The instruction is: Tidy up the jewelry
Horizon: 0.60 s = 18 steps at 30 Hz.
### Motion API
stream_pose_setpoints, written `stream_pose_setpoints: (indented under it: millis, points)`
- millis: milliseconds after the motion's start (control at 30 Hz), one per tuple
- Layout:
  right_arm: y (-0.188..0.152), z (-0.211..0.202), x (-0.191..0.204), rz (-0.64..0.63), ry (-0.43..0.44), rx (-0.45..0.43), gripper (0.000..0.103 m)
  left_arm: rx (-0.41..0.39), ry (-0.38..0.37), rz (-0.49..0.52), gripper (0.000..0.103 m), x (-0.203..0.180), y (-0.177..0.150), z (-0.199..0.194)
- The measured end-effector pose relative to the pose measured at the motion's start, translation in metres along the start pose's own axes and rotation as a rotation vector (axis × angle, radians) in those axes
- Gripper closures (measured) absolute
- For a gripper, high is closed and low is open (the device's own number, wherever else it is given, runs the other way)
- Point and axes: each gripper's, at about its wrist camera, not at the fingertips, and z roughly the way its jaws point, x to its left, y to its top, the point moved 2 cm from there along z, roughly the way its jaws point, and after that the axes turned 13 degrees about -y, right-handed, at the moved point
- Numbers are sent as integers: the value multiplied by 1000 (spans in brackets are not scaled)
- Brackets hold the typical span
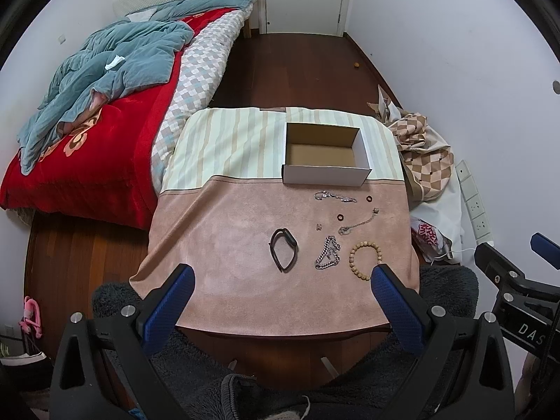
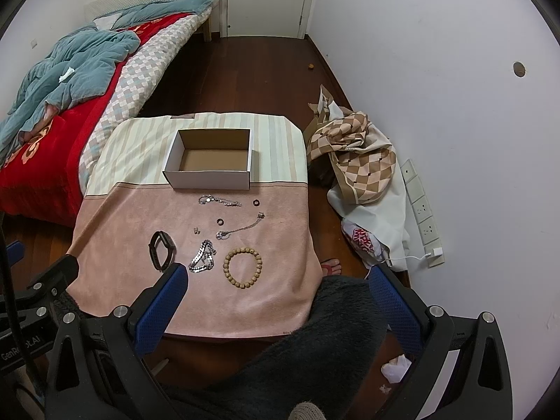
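Both the left gripper (image 1: 281, 281) and right gripper (image 2: 276, 281) hover with jaws spread wide, holding nothing. The round wooden bead bracelet (image 2: 242, 268) lies on the pink-clothed desk (image 2: 115, 245) between the right jaws, the black wristband (image 1: 282, 250) just ahead of the left jaws.

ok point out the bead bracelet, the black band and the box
bead bracelet (image 2: 243, 268): right wrist view, on a bead at its left side.
black band (image 2: 162, 250): right wrist view, on its right strap.
box (image 2: 208, 177): right wrist view, on its white front wall.

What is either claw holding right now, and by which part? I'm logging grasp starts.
Nothing. The left claw and right claw are both open and empty; the jewelry, such as the bead bracelet, lies untouched on the table.
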Motion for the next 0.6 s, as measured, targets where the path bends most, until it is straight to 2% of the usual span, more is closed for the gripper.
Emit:
stream_pose_setpoints:
  millis: [600]
  points:
    - [0, -2, -5, 4, 3, -3, 0, -12, 0, 6, 0, -7, 0, -5]
